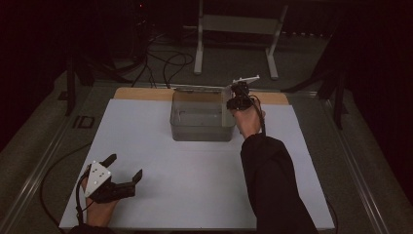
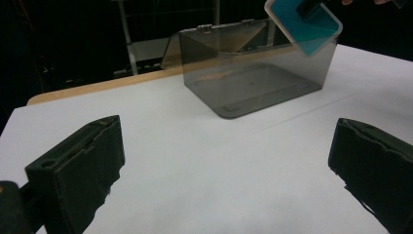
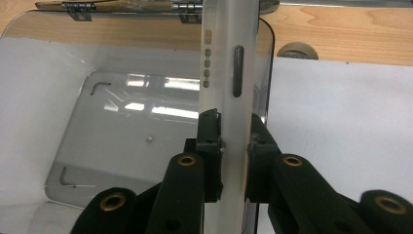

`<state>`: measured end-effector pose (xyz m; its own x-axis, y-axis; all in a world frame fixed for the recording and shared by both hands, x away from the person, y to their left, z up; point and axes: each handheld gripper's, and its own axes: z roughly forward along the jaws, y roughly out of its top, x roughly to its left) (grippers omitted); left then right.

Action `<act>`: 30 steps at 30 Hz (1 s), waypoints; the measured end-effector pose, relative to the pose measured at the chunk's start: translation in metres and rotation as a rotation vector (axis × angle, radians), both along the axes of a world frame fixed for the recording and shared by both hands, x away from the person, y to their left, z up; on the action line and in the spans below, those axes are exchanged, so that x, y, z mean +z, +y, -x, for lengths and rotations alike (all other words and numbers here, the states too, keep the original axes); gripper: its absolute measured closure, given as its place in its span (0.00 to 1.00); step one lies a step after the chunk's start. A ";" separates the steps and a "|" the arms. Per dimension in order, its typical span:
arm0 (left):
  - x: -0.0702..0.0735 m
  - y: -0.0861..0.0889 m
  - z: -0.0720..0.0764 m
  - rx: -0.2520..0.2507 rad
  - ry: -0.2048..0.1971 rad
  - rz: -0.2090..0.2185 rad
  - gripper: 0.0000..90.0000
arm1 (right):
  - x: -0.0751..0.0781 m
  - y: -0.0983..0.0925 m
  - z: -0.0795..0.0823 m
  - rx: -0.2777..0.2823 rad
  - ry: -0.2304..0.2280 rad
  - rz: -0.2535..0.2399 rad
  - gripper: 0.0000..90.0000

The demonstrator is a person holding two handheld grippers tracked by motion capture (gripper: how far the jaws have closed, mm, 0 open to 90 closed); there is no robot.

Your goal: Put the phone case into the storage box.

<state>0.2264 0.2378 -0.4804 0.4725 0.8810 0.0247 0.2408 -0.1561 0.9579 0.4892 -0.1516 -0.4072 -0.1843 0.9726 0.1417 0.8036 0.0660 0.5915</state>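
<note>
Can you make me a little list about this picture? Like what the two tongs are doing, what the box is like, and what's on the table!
Left tongs: open, holding nothing, low over the near left of the table
Right tongs: shut on a phone
Phone: white-edged, teal face in the left gripper view, held over the box's right end
Box: clear grey plastic, lid open at the back, looks empty
Table: covered with a white sheet
</note>
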 end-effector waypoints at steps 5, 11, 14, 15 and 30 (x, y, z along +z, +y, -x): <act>0.000 0.000 0.000 0.000 0.000 0.000 0.01 | -0.004 0.000 -0.002 -0.008 0.008 0.025 0.90; 0.000 0.001 0.000 0.001 0.000 -0.001 0.01 | -0.007 0.002 -0.004 -0.014 0.014 0.038 0.90; 0.000 0.001 0.000 0.001 0.002 0.000 0.01 | -0.008 0.002 -0.005 -0.018 0.021 0.038 0.90; -0.001 0.001 0.000 0.001 0.002 0.001 0.01 | -0.008 0.002 -0.005 -0.017 0.023 0.039 0.90; -0.001 0.001 -0.001 0.002 0.002 0.005 0.01 | -0.013 0.003 -0.009 -0.025 0.037 0.054 0.90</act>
<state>0.2271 0.2391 -0.4810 0.4708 0.8820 0.0194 0.2426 -0.1506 0.9584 0.4984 -0.1482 -0.4202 -0.1553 0.9833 0.0948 0.8266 0.0768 0.5576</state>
